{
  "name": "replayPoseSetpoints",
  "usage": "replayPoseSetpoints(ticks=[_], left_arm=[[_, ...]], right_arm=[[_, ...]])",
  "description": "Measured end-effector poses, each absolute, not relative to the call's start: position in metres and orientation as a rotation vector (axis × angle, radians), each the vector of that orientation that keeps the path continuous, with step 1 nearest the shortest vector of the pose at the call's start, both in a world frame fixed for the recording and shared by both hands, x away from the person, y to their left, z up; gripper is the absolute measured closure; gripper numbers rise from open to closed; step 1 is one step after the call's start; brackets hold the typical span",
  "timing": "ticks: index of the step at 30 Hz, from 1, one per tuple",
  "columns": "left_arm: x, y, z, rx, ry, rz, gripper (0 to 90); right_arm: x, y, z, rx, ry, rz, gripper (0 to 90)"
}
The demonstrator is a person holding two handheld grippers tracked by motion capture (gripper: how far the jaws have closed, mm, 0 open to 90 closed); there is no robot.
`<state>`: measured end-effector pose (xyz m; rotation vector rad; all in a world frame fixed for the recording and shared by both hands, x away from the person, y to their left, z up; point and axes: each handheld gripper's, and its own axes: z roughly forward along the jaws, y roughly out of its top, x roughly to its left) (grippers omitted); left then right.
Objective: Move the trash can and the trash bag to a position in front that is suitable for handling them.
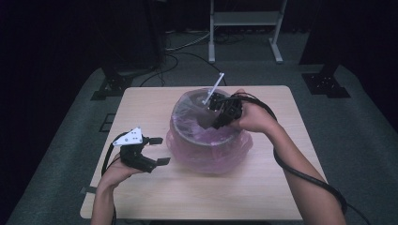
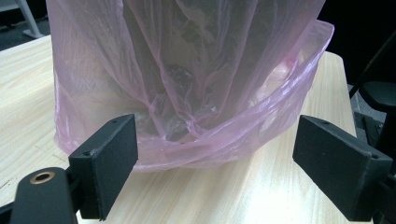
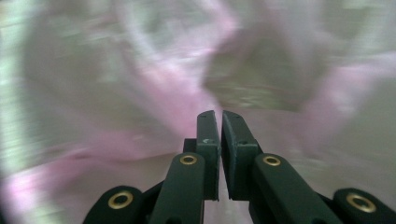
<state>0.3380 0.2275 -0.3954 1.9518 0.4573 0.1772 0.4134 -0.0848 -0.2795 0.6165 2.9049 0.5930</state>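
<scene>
On table centre, pink bag (image 1: 209,147) over bin, left hand-held gripper (image 1: 157,150) released beside it, right hand-held gripper (image 1: 217,115) clenched inside.

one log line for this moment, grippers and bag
left gripper: jaws open beside pink bag | right gripper: jaws shut inside bin | bag lining bin on table

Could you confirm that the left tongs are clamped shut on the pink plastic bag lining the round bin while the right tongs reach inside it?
Not quite: the left tongs stand wide open beside the pink plastic bag, not clamped on it, as the left gripper view shows. The right tongs do reach inside the round bin.
</scene>
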Motion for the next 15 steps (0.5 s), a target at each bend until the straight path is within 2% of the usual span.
replayPoseSetpoints(ticks=[5, 15], left_arm=[[0.339, 0.228, -0.397, 1.950, 0.467, 0.177, 10.1], [0.340, 0.228, -0.398, 1.950, 0.469, 0.171, 10.1]], right_arm=[[0.443, -0.091, -0.284, 0.717, 2.866, 0.603, 85.0], [0.474, -0.090, -0.295, 0.806, 2.839, 0.553, 84.5]])
